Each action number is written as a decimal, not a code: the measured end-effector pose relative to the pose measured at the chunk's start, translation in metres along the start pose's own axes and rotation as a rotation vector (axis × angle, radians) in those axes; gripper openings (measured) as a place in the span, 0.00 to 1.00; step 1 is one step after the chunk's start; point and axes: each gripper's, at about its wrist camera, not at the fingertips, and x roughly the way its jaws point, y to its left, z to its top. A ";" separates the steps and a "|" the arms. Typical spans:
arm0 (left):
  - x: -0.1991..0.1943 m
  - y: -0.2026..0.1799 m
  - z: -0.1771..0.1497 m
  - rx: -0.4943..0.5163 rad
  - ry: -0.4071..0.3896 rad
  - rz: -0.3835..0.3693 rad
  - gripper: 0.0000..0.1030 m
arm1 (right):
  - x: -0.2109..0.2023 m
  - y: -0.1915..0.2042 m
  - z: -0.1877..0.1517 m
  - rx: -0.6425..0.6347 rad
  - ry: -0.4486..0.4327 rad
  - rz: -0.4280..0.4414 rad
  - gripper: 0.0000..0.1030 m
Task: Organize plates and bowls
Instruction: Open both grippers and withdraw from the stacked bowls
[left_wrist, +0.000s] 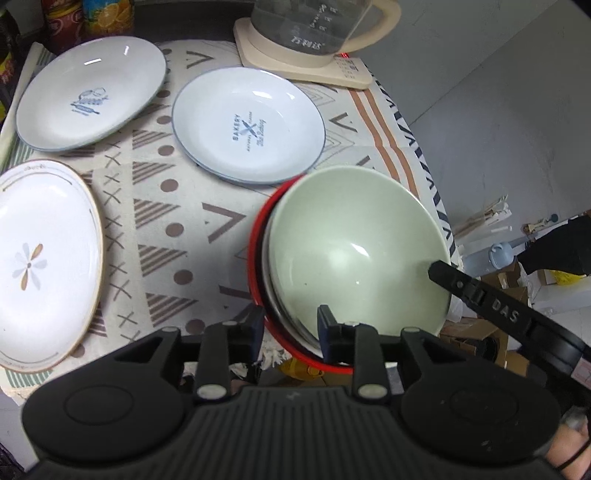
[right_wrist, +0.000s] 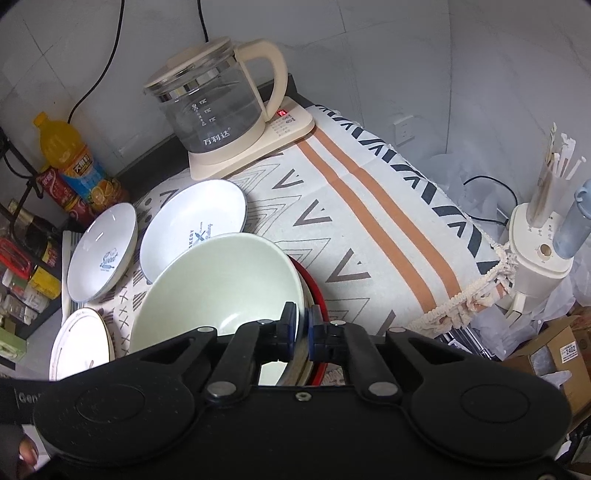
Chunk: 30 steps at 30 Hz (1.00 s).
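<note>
A pale green bowl (left_wrist: 351, 240) (right_wrist: 221, 280) lies tilted on top of a stack, with a metal bowl and a red bowl (left_wrist: 255, 258) (right_wrist: 318, 291) under it. My left gripper (left_wrist: 291, 325) is open and straddles the stack's near rims, one finger outside the red wall and the other inside the green bowl. My right gripper (right_wrist: 303, 325) is shut on the green bowl's rim, and the red rim lies outside its jaws. A right fingertip (left_wrist: 443, 271) shows on the bowl's right rim in the left wrist view. A blue-rimmed "Bakery" plate (left_wrist: 247, 125) (right_wrist: 195, 221) lies just behind the stack.
A second blue-rimmed plate (left_wrist: 90, 94) (right_wrist: 103, 251) and a gold-rimmed flower plate (left_wrist: 40, 258) (right_wrist: 81, 339) lie to the left on the patterned cloth (right_wrist: 369, 229). A glass kettle (right_wrist: 214, 110) stands at the back, drink bottles (right_wrist: 70, 158) at the back left. The table's edge drops off close on the right.
</note>
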 end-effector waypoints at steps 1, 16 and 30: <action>0.000 0.001 0.001 0.000 -0.004 0.005 0.29 | -0.002 0.001 0.000 -0.005 -0.008 0.000 0.10; -0.009 0.016 0.003 -0.018 -0.058 0.011 0.40 | -0.005 -0.004 -0.014 -0.033 -0.048 0.003 0.08; -0.037 0.029 0.001 0.005 -0.168 0.031 0.64 | -0.029 0.034 -0.007 -0.130 -0.076 0.026 0.55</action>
